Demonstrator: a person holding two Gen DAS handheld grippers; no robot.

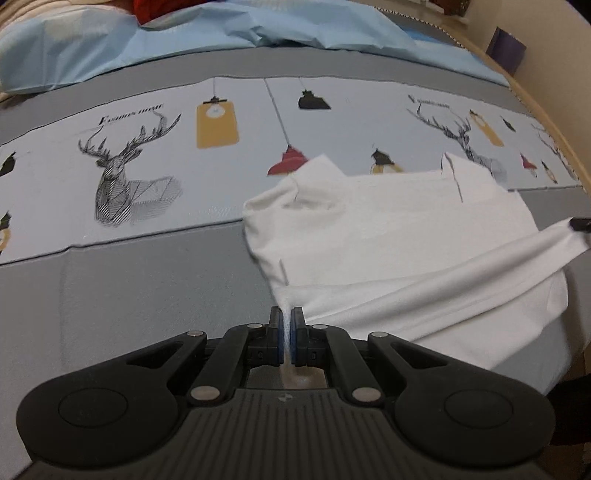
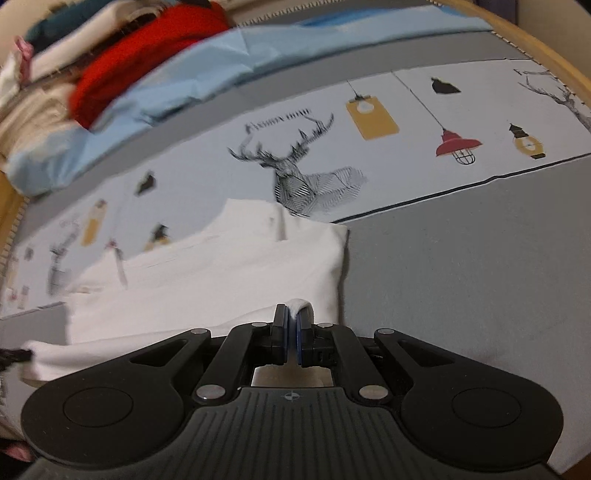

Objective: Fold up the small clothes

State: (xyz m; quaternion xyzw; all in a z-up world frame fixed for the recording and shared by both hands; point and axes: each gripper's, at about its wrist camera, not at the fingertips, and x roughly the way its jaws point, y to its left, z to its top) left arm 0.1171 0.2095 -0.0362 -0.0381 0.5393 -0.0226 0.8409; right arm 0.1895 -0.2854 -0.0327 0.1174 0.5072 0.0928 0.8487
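Grey bed sheet (image 1: 147, 288) with deer-and-lamp print, light blue pillow (image 1: 221, 33), beige wall (image 1: 554, 48)

The white shirt (image 1: 399, 236) lies spread on the bed (image 1: 147, 280), partly over the grey band and partly over the printed strip with deer and lamps. It is plain white, soft, lightly creased. Its near hem is lifted off the bed and pulled into a taut fold between my two tools: my left tool (image 1: 287, 325) pinches one corner, my right tool (image 2: 293, 328) pinches the other, with a little cloth bunched over its tip. The far edge shows two raised points.
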